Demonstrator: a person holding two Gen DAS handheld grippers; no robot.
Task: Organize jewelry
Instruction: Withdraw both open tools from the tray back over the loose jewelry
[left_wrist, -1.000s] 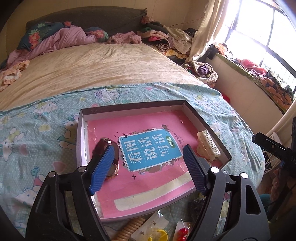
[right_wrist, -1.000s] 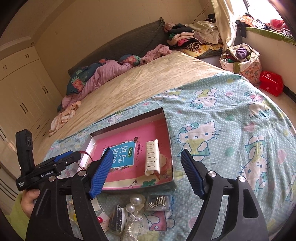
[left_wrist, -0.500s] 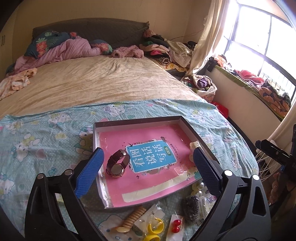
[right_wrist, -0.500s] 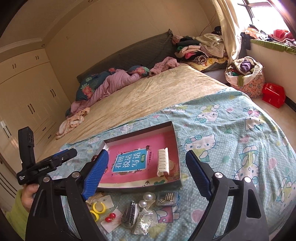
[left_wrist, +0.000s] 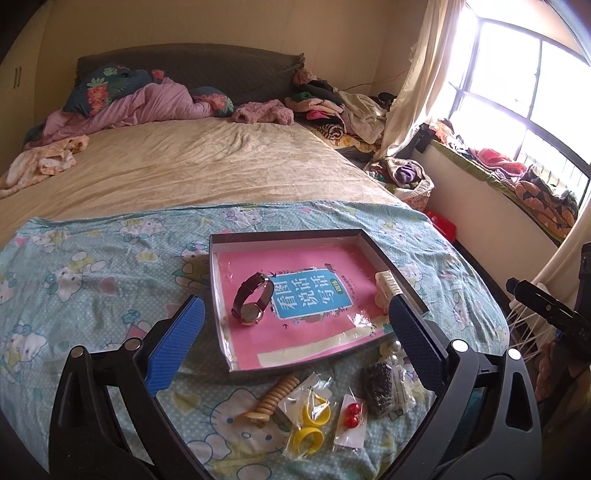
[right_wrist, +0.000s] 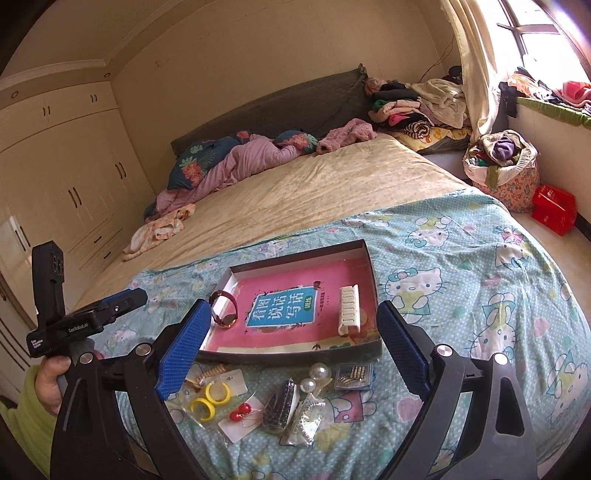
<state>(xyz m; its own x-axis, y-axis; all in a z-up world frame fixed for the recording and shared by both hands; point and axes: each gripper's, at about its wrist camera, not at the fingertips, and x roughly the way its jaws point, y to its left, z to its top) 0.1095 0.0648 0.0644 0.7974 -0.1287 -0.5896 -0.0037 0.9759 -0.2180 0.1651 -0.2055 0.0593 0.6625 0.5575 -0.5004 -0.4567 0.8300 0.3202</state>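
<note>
A shallow dark box (left_wrist: 284, 235) with a pink book inside lies on the Hello Kitty sheet; it also shows in the right wrist view (right_wrist: 295, 355). A brown-strap wristwatch (left_wrist: 252, 303) (right_wrist: 225, 313) rests in its left part, a white hair comb clip (right_wrist: 349, 309) (left_wrist: 386, 282) in its right part. Loose jewelry lies in front of the box: yellow hoops (right_wrist: 210, 400), red bead earrings (right_wrist: 239, 412), a beige coil clip (left_wrist: 272, 398), a dark sequin clip (right_wrist: 281, 406), pearls (right_wrist: 314, 376). My left gripper (left_wrist: 291, 343) is open and empty above these. My right gripper (right_wrist: 291, 349) is open and empty.
The box sits on a bed with a beige blanket (left_wrist: 184, 166). Piled clothes (left_wrist: 332, 107) lie at the headboard's right, a laundry bag (right_wrist: 502, 166) and a red box (right_wrist: 554, 208) on the floor. Wardrobes (right_wrist: 55, 184) stand at the left.
Both grippers have pulled back and up from the box. The watch, first between the left fingers, now lies free in the box, and the loose jewelry has come into view.
</note>
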